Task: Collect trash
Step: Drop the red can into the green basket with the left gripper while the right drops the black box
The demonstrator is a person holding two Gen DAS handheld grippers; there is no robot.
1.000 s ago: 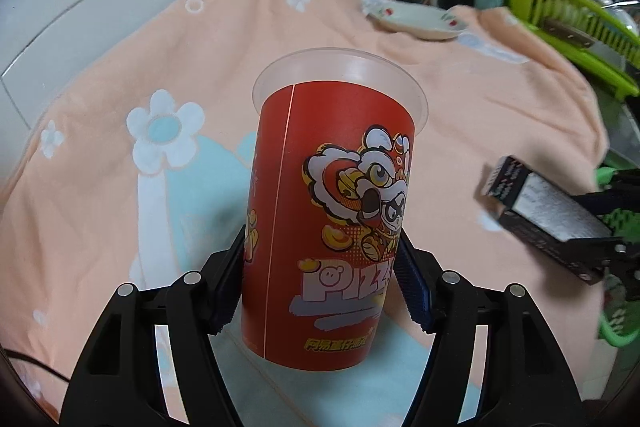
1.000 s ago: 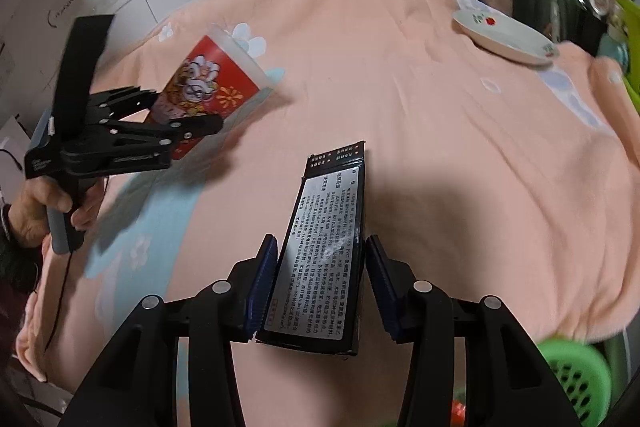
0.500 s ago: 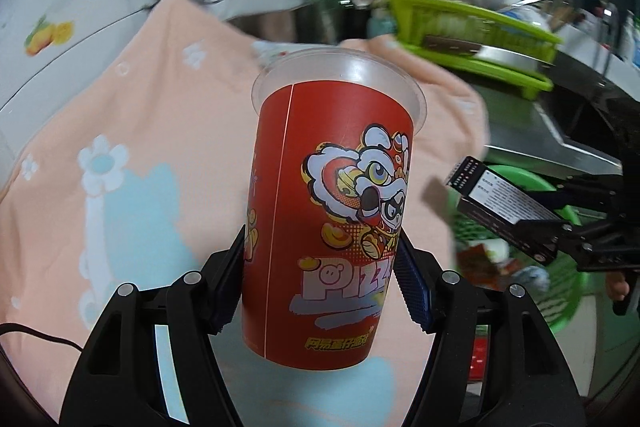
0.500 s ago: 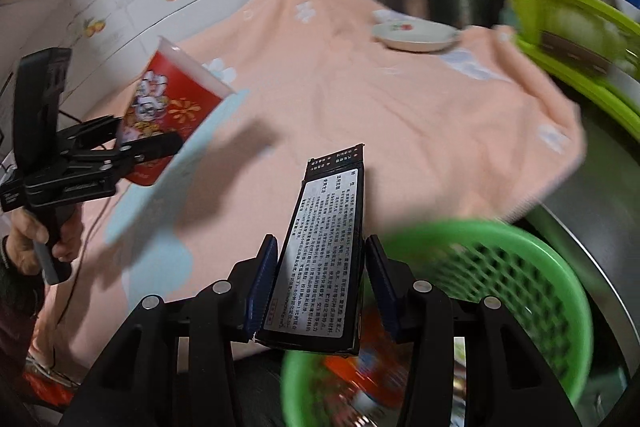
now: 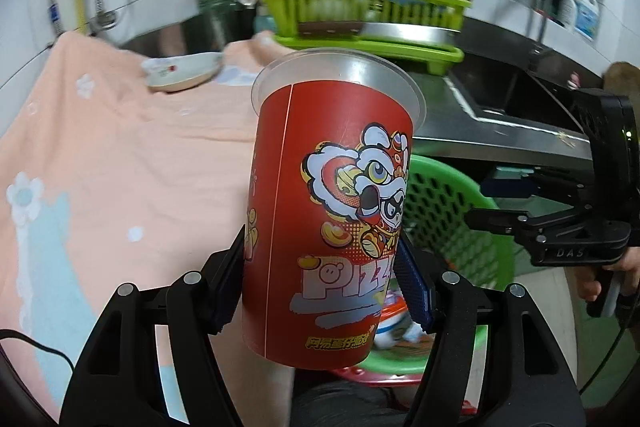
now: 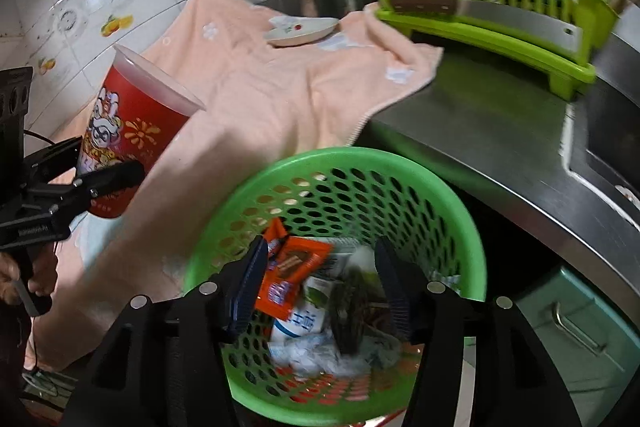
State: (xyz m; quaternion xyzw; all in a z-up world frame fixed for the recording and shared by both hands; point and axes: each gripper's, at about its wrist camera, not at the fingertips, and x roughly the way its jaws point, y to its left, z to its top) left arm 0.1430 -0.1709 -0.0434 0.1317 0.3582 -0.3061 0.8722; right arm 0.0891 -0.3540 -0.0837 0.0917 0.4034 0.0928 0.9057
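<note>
The right gripper point(image 6: 320, 283) has just been opening and its jaws stand apart, empty, over the green basket point(image 6: 436, 187). A blurred dark box point(image 6: 352, 311), hard to make out, lies among the wrappers below; half a second ago it sat clamped there. The left gripper point(image 5: 320, 281) grips the red cup point(image 5: 328, 211) beside the basket.

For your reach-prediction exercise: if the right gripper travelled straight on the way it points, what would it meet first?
Probably the trash heaped in the green perforated plastic basket; the open right gripper aims down into it, though depth is unclear.
</note>
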